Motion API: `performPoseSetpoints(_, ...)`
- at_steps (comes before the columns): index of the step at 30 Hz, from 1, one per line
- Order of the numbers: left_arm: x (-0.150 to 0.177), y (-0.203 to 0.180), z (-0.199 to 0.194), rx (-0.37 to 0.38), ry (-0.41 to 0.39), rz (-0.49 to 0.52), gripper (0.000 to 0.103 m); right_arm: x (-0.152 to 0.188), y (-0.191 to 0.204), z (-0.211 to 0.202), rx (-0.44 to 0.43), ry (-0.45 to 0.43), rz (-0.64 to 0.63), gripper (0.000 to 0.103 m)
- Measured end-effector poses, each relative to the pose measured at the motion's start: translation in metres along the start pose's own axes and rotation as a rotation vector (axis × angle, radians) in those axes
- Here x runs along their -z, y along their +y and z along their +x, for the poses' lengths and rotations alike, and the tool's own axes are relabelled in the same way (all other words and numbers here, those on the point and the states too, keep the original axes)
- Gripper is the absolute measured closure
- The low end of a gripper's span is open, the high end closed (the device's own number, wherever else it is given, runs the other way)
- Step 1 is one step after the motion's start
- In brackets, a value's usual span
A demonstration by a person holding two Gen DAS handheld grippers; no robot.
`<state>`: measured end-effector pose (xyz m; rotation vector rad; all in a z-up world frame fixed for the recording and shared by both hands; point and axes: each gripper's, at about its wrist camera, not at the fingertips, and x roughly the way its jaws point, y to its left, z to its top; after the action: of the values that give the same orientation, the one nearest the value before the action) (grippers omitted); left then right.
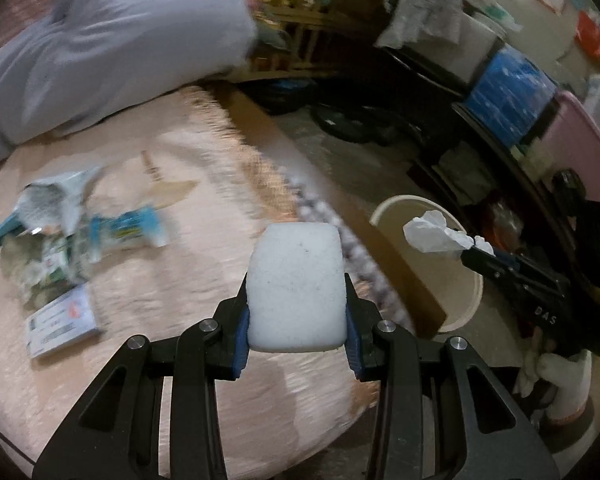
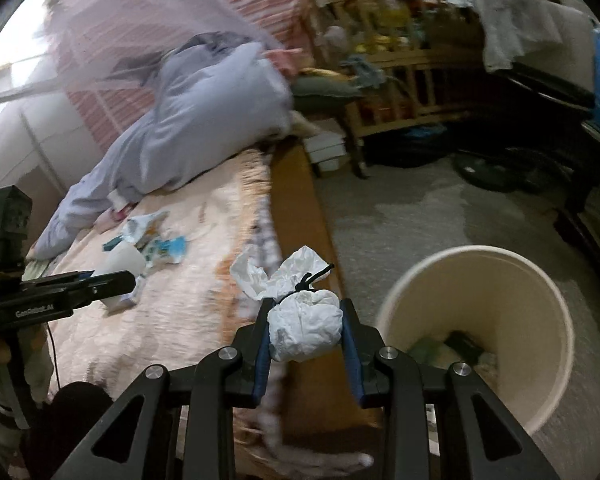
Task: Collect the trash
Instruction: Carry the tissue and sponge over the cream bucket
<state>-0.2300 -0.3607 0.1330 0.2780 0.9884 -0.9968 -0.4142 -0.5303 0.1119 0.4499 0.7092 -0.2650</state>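
My left gripper (image 1: 297, 304) is shut on a white foam block (image 1: 296, 284) and holds it above the pink bedspread (image 1: 172, 280). My right gripper (image 2: 305, 332) is shut on a tied white plastic bag (image 2: 300, 320), held over the bed's wooden edge, left of the cream bin (image 2: 540, 300). The bin holds some trash. In the left wrist view the right gripper (image 1: 466, 248) holds the bag (image 1: 436, 234) above the bin (image 1: 472, 288). Torn blue and white wrappers (image 1: 68, 236) and a small card (image 1: 60, 320) lie on the bed. The wrappers also show in the right wrist view (image 2: 152, 240).
A lilac duvet (image 1: 112, 52) is heaped at the bed's far end. A wooden cot (image 2: 400, 68) full of clutter stands beyond the bed. A dark rack with a blue box (image 1: 508, 92) stands to the right of the grey floor (image 2: 400, 208).
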Motion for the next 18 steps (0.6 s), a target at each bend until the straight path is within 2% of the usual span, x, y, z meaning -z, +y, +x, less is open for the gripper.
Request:
performPoseSetpoints(8,-0.013,-0.064,0.033,0.084,0.054,0.059,0.067,0.010,-0.054,-0.021,0.094,-0.013,0.082,0.073)
performPoseSetpoints(18,-0.027,-0.112,0.074,0.168,0.084,0.057,0.066,0.021,-0.095,-0.025,0.176,-0.015,0.137,0.073)
